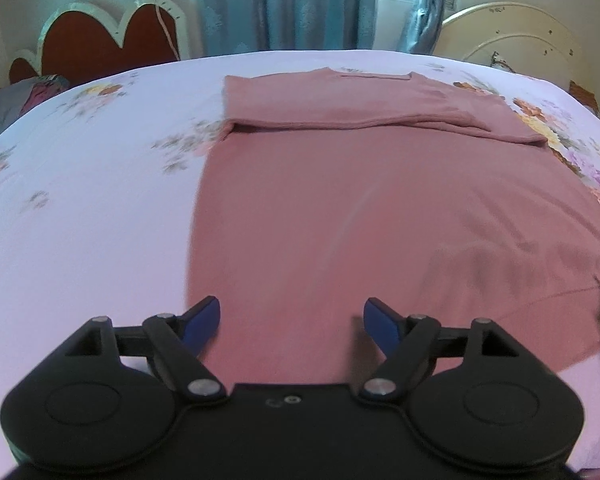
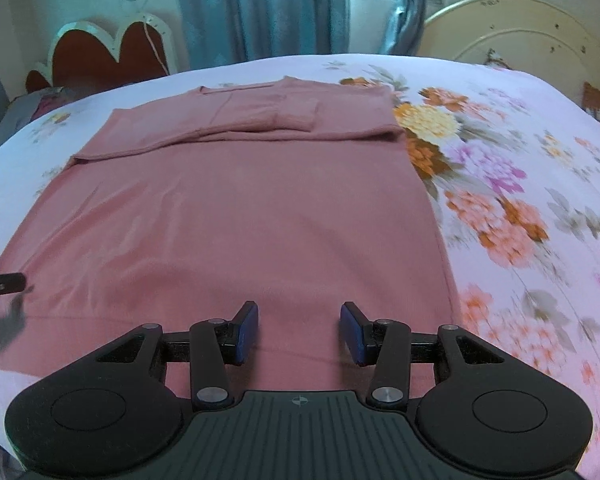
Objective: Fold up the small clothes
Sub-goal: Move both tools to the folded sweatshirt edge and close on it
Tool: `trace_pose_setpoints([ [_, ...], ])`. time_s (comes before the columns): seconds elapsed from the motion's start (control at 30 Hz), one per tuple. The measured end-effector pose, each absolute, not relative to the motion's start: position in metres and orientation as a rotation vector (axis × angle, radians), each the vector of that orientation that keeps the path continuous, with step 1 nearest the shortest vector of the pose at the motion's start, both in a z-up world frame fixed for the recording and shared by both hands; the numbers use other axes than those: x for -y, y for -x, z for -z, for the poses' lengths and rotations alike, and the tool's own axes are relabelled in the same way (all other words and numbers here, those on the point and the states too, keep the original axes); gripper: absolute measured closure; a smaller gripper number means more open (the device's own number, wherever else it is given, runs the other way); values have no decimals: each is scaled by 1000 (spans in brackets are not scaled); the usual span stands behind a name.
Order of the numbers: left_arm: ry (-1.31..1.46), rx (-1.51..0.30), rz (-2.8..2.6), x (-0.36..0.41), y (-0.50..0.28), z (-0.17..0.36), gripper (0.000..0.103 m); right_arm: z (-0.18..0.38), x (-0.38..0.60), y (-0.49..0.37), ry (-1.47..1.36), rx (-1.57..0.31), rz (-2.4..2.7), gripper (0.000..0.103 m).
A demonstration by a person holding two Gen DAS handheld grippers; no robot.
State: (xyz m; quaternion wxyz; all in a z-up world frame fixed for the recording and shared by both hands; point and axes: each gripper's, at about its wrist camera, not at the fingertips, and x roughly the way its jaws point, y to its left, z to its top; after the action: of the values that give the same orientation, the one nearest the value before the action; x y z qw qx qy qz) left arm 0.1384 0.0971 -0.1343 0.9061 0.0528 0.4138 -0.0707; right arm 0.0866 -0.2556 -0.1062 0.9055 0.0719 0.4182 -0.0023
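A dusty-pink shirt (image 1: 340, 208) lies flat on the bed, its sleeves folded in across the chest at the far end; it also shows in the right wrist view (image 2: 236, 216). My left gripper (image 1: 291, 312) is open and empty, hovering over the shirt's near left hem. My right gripper (image 2: 299, 318) is open and empty over the near right hem. A part of the left gripper (image 2: 0, 282) shows at the left edge of the right wrist view.
The bed has a pale floral sheet (image 2: 520, 184). A cream headboard (image 2: 516, 28) stands at the far right. A red, scalloped board (image 1: 108, 40) and blue curtains (image 1: 284, 0) stand behind the bed. Some clothes (image 1: 24, 96) lie at the far left.
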Motion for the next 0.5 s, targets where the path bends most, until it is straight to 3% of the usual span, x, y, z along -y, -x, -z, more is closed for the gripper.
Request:
trace_pose_setpoints([
  [0.07, -91, -852, 122, -107, -131, 133, 24, 105, 258, -80, -148, -852, 23, 30],
  [0.5, 70, -916, 100, -146, -106, 147, 28, 118, 289, -52, -203, -874, 142, 29],
])
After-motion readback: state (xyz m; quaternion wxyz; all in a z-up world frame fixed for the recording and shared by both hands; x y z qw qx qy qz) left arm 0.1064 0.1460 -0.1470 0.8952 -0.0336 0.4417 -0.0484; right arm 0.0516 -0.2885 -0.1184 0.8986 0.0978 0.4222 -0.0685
